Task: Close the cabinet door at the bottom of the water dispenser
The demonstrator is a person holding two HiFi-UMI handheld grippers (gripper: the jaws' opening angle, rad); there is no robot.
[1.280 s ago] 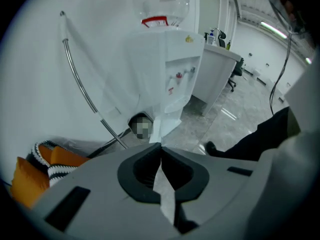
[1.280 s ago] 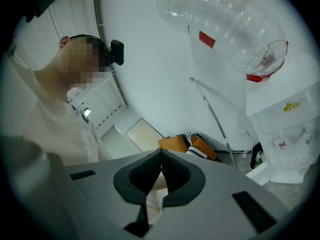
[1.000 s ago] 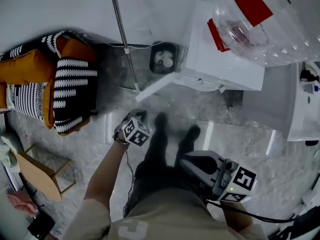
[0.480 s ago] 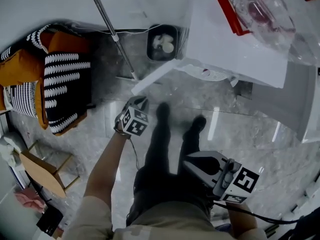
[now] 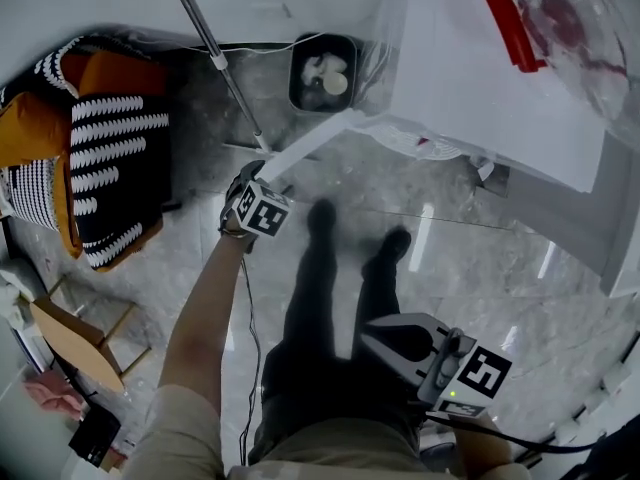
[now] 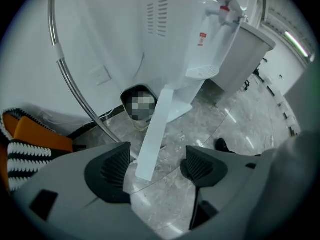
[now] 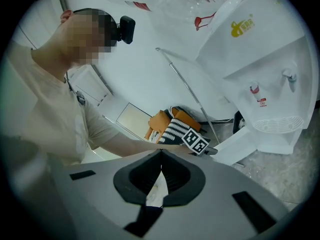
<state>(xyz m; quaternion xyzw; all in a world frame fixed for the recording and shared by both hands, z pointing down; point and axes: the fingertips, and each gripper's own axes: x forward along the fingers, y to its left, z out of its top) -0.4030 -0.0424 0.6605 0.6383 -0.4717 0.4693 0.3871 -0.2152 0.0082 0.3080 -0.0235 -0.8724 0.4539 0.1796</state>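
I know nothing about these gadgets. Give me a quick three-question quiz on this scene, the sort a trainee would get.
1. True or false: the cabinet door under the water dispenser stands open.
2. The jaws of the left gripper are: A) apart B) together C) clamped on the door.
3. Fill in: the striped cushion lies at the person's ____ side.
Key: 1 true. 2 A: they have just been opening, with nothing gripped between them. 3 left.
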